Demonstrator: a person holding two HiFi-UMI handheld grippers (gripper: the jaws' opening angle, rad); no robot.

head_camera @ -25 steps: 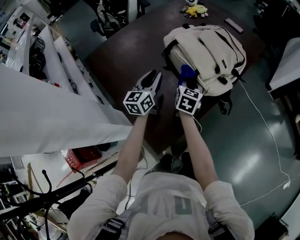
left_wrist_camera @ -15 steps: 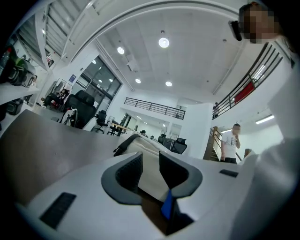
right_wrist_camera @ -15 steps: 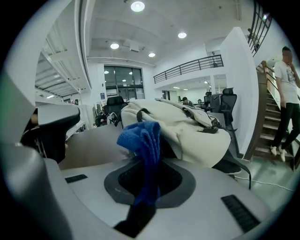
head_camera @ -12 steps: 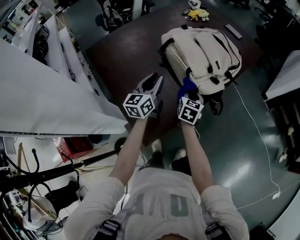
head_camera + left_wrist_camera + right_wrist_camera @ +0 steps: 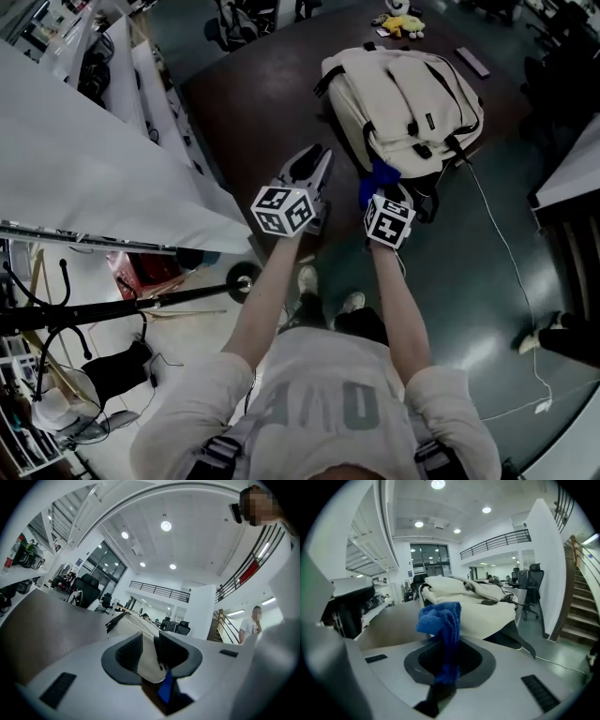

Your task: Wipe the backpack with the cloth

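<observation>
The backpack (image 5: 403,94) lies flat on the dark worktop (image 5: 253,103), front face up, and the right claw (image 5: 381,190) is clamped on the cloth (image 5: 443,620) right at the backpack's near edge. A bunched tuft of cloth stands up past the claw tips toward the backpack. The left claw (image 5: 313,157) hovers over bare worktop beside the backpack's near left corner, its jaws a narrow gap apart with nothing between them. Whether the cloth already touches the backpack is hard to tell from above; it looks just short of it or barely brushing. To wipe well, the tuft rather than the hard claw tips should meet the fabric, pressed lightly and drawn in long strokes along the panels, lifting over the dark straps (image 5: 412,150) and buckles so the loops do not snag. The left claw could rest on the backpack's side to stop it sliding on the smooth worktop. The backpack is soft cream woven fabric, rounded and puffy, with dark webbing and zips. The cloth is thick blue terry, limp and fluffy. The worktop is matt, hard and brown.
</observation>
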